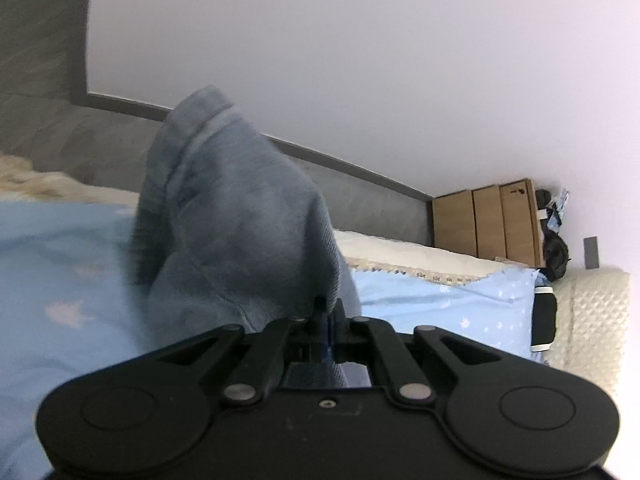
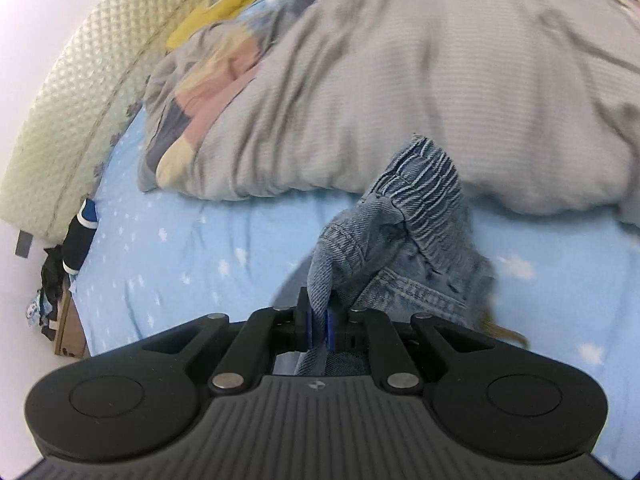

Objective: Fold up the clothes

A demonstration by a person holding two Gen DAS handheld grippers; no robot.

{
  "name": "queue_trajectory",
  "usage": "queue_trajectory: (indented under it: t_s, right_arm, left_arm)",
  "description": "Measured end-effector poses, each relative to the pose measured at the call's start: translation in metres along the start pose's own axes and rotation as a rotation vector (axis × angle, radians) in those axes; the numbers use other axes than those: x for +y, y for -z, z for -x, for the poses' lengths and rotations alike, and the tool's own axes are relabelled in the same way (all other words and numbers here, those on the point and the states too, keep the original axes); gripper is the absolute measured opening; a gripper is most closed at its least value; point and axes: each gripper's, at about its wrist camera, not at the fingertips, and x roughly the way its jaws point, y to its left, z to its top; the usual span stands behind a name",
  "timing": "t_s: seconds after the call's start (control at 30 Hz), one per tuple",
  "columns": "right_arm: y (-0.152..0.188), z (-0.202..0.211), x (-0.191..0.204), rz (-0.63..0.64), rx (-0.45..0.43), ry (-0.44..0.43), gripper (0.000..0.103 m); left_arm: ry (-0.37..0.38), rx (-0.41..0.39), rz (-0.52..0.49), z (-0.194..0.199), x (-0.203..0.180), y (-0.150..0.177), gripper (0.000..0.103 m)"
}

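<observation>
Jeans (image 2: 404, 248) pinched by both grippers (image 1: 326, 320) (image 2: 319, 326); right view alone shows quilt (image 2: 400, 80).

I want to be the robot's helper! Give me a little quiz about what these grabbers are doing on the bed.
1. True or false: both the left gripper and the right gripper are shut on the blue denim garment.
2. What lies behind the garment in the right wrist view? A) a grey ribbed duvet B) a red towel C) a green rug
3. Fill in: the light blue bedsheet is printed with small white ____.

Key: 1 true; 2 A; 3 stars.
</observation>
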Motion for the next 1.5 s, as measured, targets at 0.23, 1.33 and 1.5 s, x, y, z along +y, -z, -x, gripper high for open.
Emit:
queue_trajectory:
  t_s: [0.23, 1.33, 1.5]
  right_arm:
    - [-0.007, -0.066, 0.046, 0.066, 0.026, 0.033, 0.007]
    - [0.087, -0.047, 0.085, 0.523, 0.249, 0.076, 0.043]
    - [0.126, -0.012, 0.079, 0.582, 0.270, 0.088, 0.043]
  left_arm:
    - [-0.048, 0.013, -0.028, -0.076, -0.037, 0.005, 0.001]
    - [0.007, 0.053, 0.094, -0.084, 0.087, -0.022, 0.055]
    - [0.028, 0.047, 0.099, -0.078, 0.099, -0.017, 0.055]
